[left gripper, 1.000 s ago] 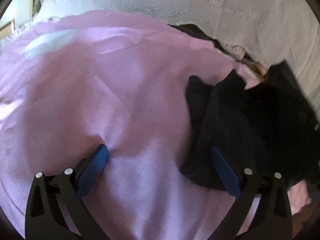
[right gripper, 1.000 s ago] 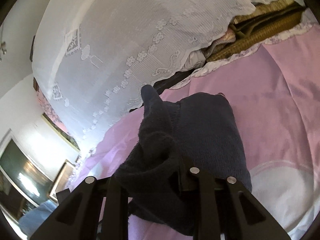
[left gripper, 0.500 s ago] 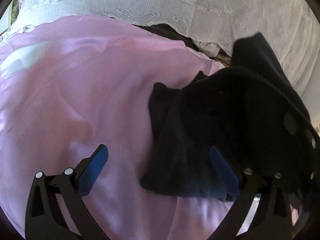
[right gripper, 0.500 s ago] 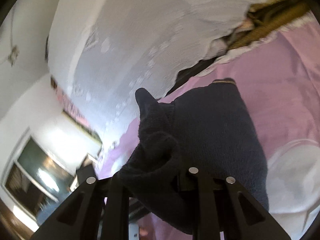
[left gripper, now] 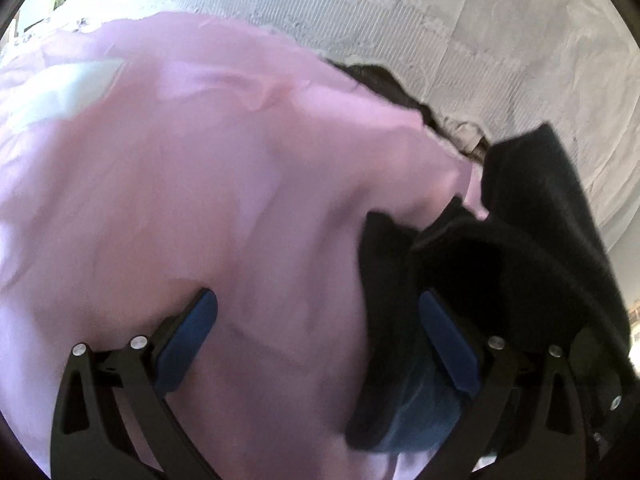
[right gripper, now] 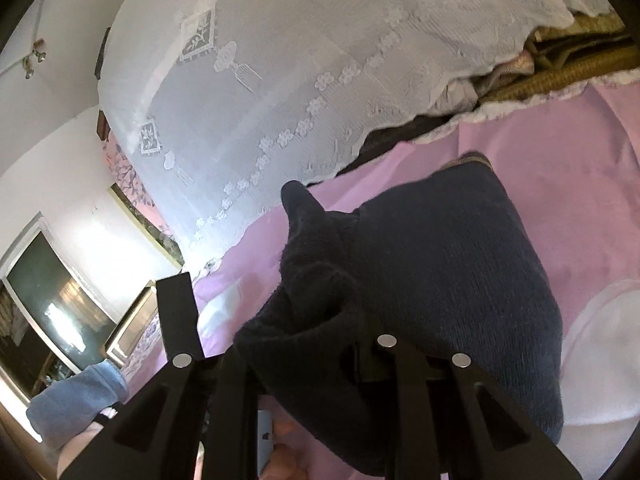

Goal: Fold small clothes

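Right wrist view: your right gripper point(right gripper: 320, 344) was clamped on the dark garment point(right gripper: 440, 272), bunched between its jaws.
Garment's place: lifted over the pink sheet point(left gripper: 200, 200), draping down at the right.
Left gripper point(left gripper: 320, 332): your jaws stood wide apart, gripping nothing.
Behind: white lace cloth point(right gripper: 300, 80).

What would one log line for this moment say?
right gripper: shut on dark garment | left gripper: open, empty | surface: pink sheet
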{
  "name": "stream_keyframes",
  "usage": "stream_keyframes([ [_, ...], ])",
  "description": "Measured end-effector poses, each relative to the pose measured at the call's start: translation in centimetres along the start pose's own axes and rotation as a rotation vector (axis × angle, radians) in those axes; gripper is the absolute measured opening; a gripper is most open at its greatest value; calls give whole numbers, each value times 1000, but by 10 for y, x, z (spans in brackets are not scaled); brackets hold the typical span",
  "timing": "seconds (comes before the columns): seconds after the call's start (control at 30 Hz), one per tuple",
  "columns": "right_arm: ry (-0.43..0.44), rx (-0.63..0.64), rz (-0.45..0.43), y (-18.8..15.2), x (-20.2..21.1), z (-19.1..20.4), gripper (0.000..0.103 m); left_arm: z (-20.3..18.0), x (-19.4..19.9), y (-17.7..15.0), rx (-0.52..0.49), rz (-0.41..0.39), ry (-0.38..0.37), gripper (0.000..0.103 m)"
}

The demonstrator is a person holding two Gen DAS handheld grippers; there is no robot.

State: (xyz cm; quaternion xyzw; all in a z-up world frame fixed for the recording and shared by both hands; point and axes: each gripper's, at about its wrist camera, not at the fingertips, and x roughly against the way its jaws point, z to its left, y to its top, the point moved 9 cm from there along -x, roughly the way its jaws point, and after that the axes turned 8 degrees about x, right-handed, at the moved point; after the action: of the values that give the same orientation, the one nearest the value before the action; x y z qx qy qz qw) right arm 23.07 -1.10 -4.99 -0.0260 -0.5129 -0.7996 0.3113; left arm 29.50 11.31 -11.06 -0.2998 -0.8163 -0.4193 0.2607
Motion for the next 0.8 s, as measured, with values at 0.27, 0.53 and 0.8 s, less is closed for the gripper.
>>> stream_keyframes([
  [0.27,-83,161,146,-30,-29,-2,35,22,-6,21,66,-16,18,99],
  [0.53,-45,428,272,-66,-29,39,93,31,10,27,106,-5,-19,99],
  [0.8,48,271,116,-12,28,7,90,29,26,41,85,-46,6,99],
])
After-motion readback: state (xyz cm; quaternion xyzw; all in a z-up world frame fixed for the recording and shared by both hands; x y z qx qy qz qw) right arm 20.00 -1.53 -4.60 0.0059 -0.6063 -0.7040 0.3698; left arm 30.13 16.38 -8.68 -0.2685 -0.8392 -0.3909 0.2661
